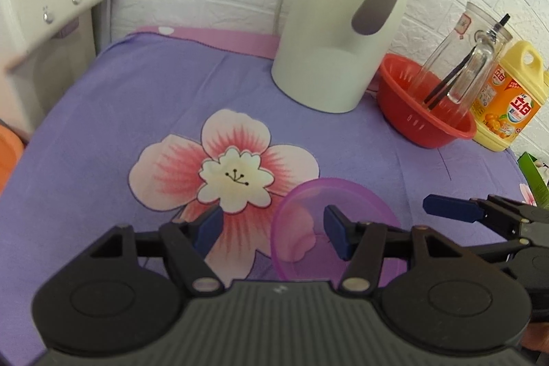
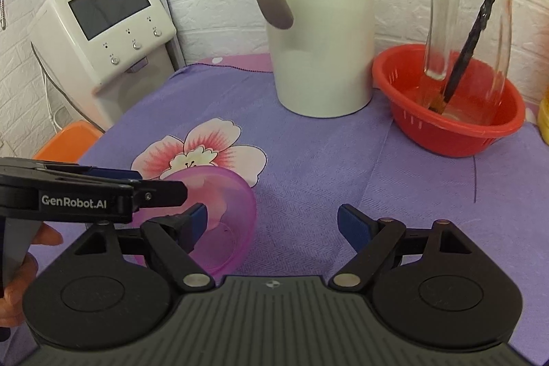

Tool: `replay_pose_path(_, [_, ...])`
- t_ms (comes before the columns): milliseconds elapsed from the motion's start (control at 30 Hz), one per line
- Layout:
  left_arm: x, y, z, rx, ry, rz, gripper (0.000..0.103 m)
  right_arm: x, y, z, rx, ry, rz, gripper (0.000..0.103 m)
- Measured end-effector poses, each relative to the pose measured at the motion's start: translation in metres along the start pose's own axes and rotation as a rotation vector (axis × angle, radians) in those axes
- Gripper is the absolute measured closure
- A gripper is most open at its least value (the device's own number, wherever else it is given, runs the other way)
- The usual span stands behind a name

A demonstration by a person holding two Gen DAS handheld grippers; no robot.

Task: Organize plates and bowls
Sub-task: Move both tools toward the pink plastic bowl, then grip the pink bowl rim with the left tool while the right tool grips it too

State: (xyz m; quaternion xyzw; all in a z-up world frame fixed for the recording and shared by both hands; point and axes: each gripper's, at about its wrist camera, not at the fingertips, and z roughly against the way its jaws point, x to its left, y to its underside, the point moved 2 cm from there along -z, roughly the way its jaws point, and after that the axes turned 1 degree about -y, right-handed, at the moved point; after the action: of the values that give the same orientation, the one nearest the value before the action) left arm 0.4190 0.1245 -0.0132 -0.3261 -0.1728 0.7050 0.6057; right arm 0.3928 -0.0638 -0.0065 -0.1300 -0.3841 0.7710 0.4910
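Observation:
A translucent purple bowl (image 1: 308,228) sits upright on the purple flowered cloth, near the front. My left gripper (image 1: 272,230) is open above it, its left finger over the cloth and its right finger over the bowl's inside. The bowl also shows in the right wrist view (image 2: 226,211), low and left. My right gripper (image 2: 272,225) is open and empty over bare cloth just right of the bowl. It shows from the side in the left wrist view (image 1: 456,208). The left gripper shows from the side in the right wrist view (image 2: 137,184), over the bowl.
A white jug with a grey handle (image 1: 343,23) stands at the back. A red colander (image 2: 449,112) holding a glass pitcher (image 2: 470,16) stands back right, with a yellow detergent bottle (image 1: 507,98) beside it. A white appliance (image 2: 109,23) stands left, an orange object (image 2: 68,136) below it.

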Motion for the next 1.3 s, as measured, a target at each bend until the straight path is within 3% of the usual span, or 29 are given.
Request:
replay_pose_path(400, [-0.005, 0.013, -0.019, 0.016, -0.029, -0.015, 0.044, 0.022, 0.008, -0.016, 0.066, 0.004, 0.067, 0.003])
replay_pose_path(433, [-0.008, 0.015, -0.019, 0.012, -0.043, -0.026, 0.047, 0.024, 0.009, -0.018, 0.070, -0.002, 0.072, 0.017])
replay_pose_path(467, [-0.012, 0.016, -0.018, 0.009, -0.052, -0.044, 0.056, 0.027, 0.011, -0.021, 0.082, -0.009, 0.075, 0.050])
replay_pose_path(500, [-0.016, 0.018, -0.017, 0.008, -0.051, -0.053, 0.070, 0.029, 0.013, -0.023, 0.090, -0.014, 0.074, 0.052])
replay_pose_path(533, [-0.018, 0.020, -0.016, 0.015, -0.038, -0.042, 0.075, 0.032, 0.015, -0.024, 0.087, -0.012, 0.079, 0.054])
replay_pose_path(700, [-0.030, 0.031, 0.003, 0.039, -0.012, -0.032, 0.076, 0.043, 0.022, -0.008, 0.093, 0.019, 0.090, 0.054])
replay_pose_path(967, [-0.077, 0.064, 0.067, 0.008, 0.073, -0.060, 0.077, 0.045, 0.044, 0.067, 0.062, 0.091, 0.072, 0.053])
replay_pose_path(1300, [-0.157, 0.156, 0.156, -0.021, 0.219, -0.114, 0.077, 0.043, 0.123, 0.193, -0.011, 0.210, 0.005, 0.048])
